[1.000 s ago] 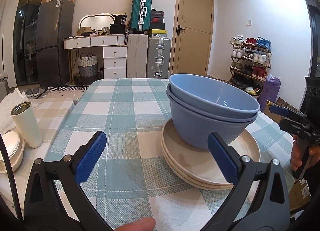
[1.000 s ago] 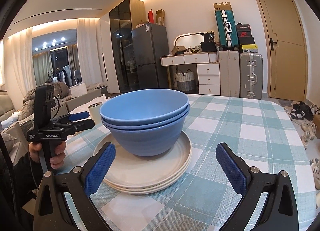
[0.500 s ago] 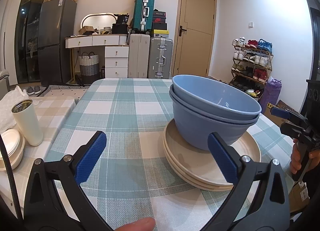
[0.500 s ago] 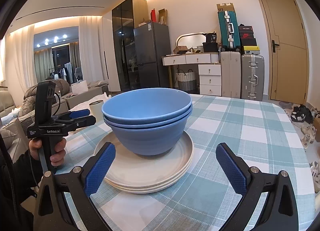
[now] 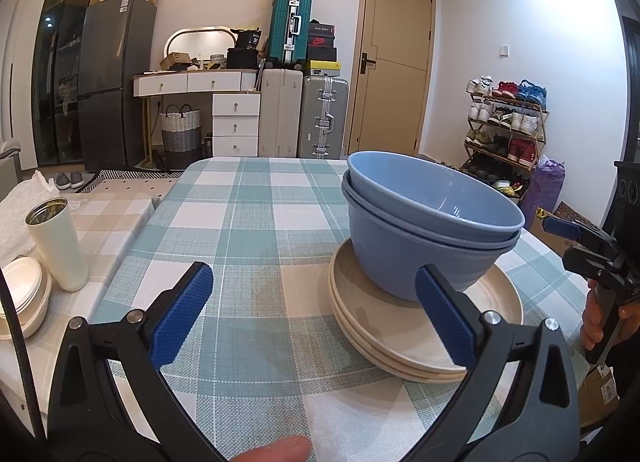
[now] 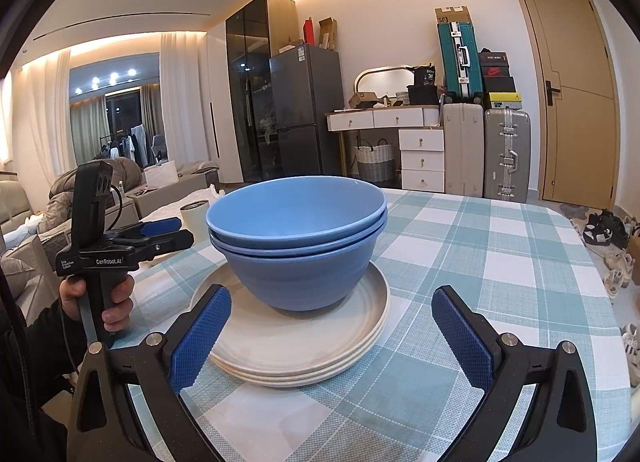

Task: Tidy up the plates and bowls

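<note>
Behind the checked tablecloth point(image 5: 256, 222) a lived-in room is seen, with a fridge point(image 5: 116, 78), stacked suitcases point(image 5: 304, 102) and a door point(image 5: 392, 62) beyond its far edge. On that cloth, near its front edge, a stack of cream plates point(image 6: 304, 346) is set, and two nested blue bowls point(image 6: 298, 238) are seated on top. Both are judged stiff, breakable, smooth and fairly heavy together; the plate stack is best taken by its rim. The left gripper point(image 5: 316, 314) is held released and empty, short of the plates, and the right gripper point(image 6: 332, 336) likewise.
</note>
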